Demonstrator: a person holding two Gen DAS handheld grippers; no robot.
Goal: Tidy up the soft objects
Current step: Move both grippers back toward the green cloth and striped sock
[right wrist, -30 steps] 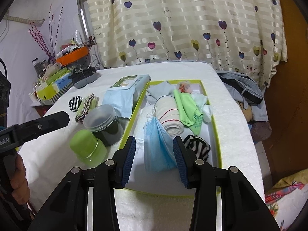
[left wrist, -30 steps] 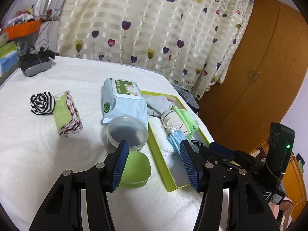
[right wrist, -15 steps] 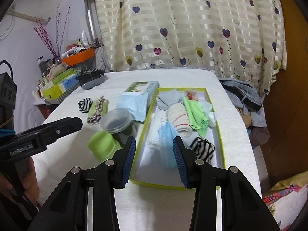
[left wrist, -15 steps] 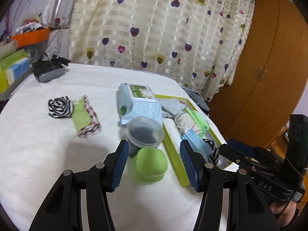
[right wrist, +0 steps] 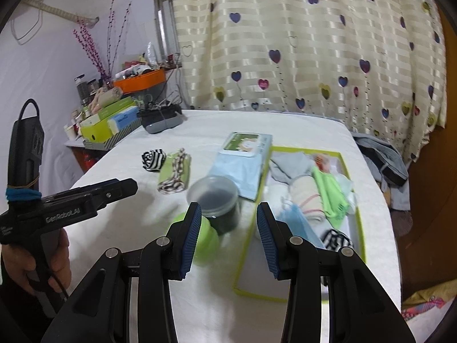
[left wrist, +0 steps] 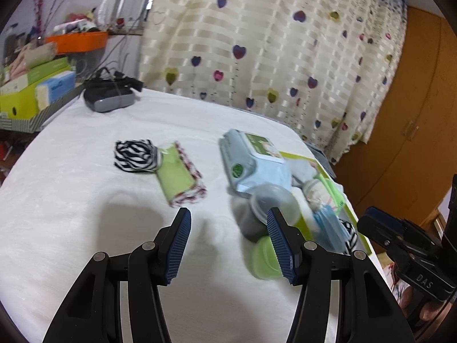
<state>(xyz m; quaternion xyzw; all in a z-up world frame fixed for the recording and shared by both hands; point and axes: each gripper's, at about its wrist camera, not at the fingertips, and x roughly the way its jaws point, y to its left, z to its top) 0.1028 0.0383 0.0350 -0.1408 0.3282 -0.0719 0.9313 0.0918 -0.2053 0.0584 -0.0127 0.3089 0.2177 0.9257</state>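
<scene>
Tools both angled down over bed: left tool point(left wrist: 227, 243) released, empty; right tool point(right wrist: 227, 237) released, empty.

A black-and-white zebra-striped rolled sock point(left wrist: 134, 155) lies at nine o'clock of a lime-green folded cloth with red-and-white trim point(left wrist: 180, 177); the pale-blue wipes pack with a green-and-white label point(right wrist: 242, 160) sits at nine o'clock of the white tray with lime-green rim point(right wrist: 353, 177), before a cream striped curtain dotted with coloured hearts point(right wrist: 300, 43)
</scene>
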